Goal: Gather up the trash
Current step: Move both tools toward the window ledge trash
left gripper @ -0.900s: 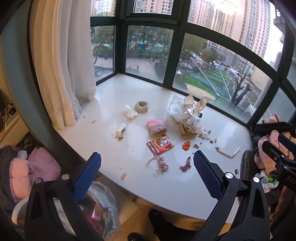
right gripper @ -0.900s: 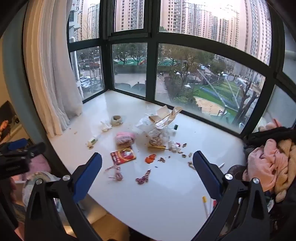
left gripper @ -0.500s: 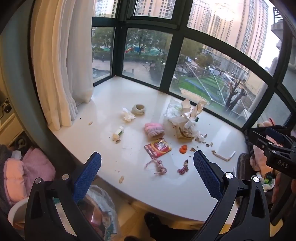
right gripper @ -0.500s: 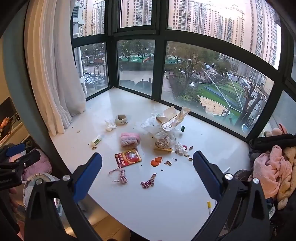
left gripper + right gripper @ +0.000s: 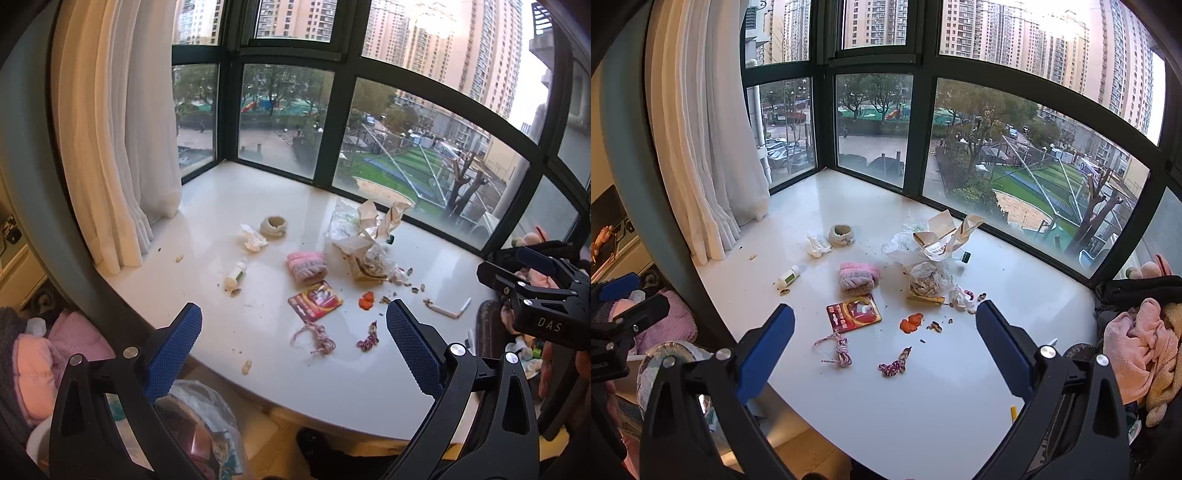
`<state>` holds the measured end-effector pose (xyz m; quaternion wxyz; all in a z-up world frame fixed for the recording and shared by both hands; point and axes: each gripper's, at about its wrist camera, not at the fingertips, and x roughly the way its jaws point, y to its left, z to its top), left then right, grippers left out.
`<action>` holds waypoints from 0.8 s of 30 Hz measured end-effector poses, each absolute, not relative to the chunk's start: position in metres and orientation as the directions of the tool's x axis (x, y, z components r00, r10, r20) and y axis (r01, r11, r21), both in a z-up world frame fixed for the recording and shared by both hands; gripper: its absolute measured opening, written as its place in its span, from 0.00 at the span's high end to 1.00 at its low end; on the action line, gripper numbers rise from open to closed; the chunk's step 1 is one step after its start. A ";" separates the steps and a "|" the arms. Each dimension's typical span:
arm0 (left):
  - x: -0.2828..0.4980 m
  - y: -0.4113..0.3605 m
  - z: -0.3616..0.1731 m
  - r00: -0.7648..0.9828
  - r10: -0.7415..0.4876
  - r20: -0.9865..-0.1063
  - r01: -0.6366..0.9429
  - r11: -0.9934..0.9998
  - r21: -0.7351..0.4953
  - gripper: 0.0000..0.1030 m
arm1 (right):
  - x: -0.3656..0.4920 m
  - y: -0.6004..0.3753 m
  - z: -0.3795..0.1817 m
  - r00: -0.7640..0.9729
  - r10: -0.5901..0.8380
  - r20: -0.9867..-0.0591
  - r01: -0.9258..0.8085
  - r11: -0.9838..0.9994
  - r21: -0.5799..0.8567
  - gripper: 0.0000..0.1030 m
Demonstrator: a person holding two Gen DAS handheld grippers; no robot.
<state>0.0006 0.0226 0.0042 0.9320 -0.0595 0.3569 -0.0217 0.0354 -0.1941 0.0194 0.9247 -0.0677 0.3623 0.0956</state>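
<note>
Trash is strewn over a white window sill (image 5: 332,373) (image 5: 923,398): a red wrapper (image 5: 315,301) (image 5: 854,312), a crumpled pile of paper and plastic bags (image 5: 367,245) (image 5: 932,254), orange peel (image 5: 366,300) (image 5: 911,322), bits of twisted string (image 5: 319,338) (image 5: 838,349), a small white bottle (image 5: 235,276) (image 5: 788,277) and a crumpled tissue (image 5: 252,238) (image 5: 818,244). My left gripper (image 5: 293,341) and my right gripper (image 5: 884,341) both hover open and empty above the sill's near edge.
A pink cloth bundle (image 5: 306,264) (image 5: 858,276) and a beige fabric ring (image 5: 273,226) (image 5: 841,234) lie among the litter. A plastic-lined bin (image 5: 199,428) stands below the sill's left. White curtain (image 5: 110,147) hangs left; piled clothes (image 5: 1141,343) at right.
Both grippers have drawn slightly closer to the sill and shifted, so the trash sits a little lower and nearer in both views. Jaws stay wide.
</note>
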 end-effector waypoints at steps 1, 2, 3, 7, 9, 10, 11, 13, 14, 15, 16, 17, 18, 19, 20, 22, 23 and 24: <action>0.001 0.022 0.004 0.743 -0.087 -0.664 0.000 0.992 -0.130 0.06 | 0.035 -0.195 0.019 0.719 0.126 -0.684 -0.225 0.973 -0.057 0.07; 0.001 0.020 0.003 0.740 -0.089 -0.666 0.001 0.991 -0.131 0.06 | 0.034 -0.195 0.019 0.718 0.126 -0.684 -0.225 0.973 -0.057 0.07; 0.000 0.019 0.002 0.739 -0.091 -0.668 0.003 0.991 -0.132 0.06 | 0.034 -0.196 0.020 0.717 0.126 -0.685 -0.225 0.973 -0.056 0.07; -0.002 0.018 0.003 0.738 -0.094 -0.668 0.013 0.992 -0.126 0.06 | 0.034 -0.196 0.021 0.717 0.125 -0.686 -0.225 0.973 -0.058 0.07; -0.002 0.018 0.002 0.736 -0.098 -0.670 0.019 0.992 -0.125 0.06 | 0.034 -0.196 0.020 0.717 0.123 -0.686 -0.224 0.973 -0.060 0.07; -0.003 0.018 0.002 0.735 -0.099 -0.671 0.020 0.992 -0.125 0.06 | 0.033 -0.196 0.019 0.715 0.123 -0.688 -0.225 0.973 -0.060 0.07; -0.003 0.018 0.001 0.736 -0.099 -0.670 0.019 0.992 -0.125 0.06 | 0.033 -0.196 0.019 0.714 0.124 -0.689 -0.227 0.972 -0.060 0.07; -0.004 0.017 -0.001 0.733 -0.101 -0.673 0.020 0.992 -0.127 0.06 | 0.031 -0.197 0.018 0.712 0.122 -0.692 -0.230 0.971 -0.065 0.07; -0.003 0.018 -0.001 0.731 -0.103 -0.674 0.021 0.991 -0.129 0.06 | 0.031 -0.197 0.018 0.711 0.122 -0.693 -0.232 0.970 -0.067 0.07; -0.003 0.018 -0.002 0.730 -0.108 -0.675 0.025 0.991 -0.132 0.06 | 0.031 -0.196 0.018 0.710 0.122 -0.694 -0.233 0.970 -0.068 0.07; -0.003 0.018 -0.002 0.731 -0.111 -0.674 0.028 0.991 -0.132 0.06 | 0.031 -0.196 0.018 0.710 0.121 -0.694 -0.233 0.970 -0.069 0.07; -0.003 0.017 -0.002 0.731 -0.113 -0.673 0.033 0.991 -0.130 0.06 | 0.030 -0.197 0.018 0.710 0.121 -0.693 -0.232 0.970 -0.069 0.07; -0.003 0.015 -0.001 0.731 -0.114 -0.673 0.038 0.991 -0.126 0.06 | 0.031 -0.197 0.018 0.711 0.119 -0.693 -0.230 0.971 -0.070 0.07; -0.002 0.015 -0.001 0.733 -0.115 -0.671 0.041 0.991 -0.124 0.06 | 0.032 -0.197 0.018 0.711 0.118 -0.693 -0.228 0.971 -0.069 0.07; -0.002 0.014 -0.001 0.734 -0.115 -0.669 0.045 0.991 -0.122 0.06 | 0.032 -0.198 0.019 0.711 0.118 -0.694 -0.228 0.971 -0.068 0.07; 0.000 0.015 -0.001 0.733 -0.119 -0.669 0.046 0.991 -0.126 0.06 | 0.033 -0.197 0.020 0.714 0.115 -0.690 -0.226 0.971 -0.072 0.07; 0.001 0.014 -0.001 0.732 -0.121 -0.670 0.048 0.991 -0.126 0.06 | 0.034 -0.198 0.020 0.715 0.114 -0.689 -0.225 0.972 -0.072 0.07; 0.002 0.014 0.000 0.732 -0.120 -0.671 0.049 0.991 -0.124 0.06 | 0.034 -0.199 0.020 0.716 0.113 -0.689 -0.222 0.972 -0.071 0.07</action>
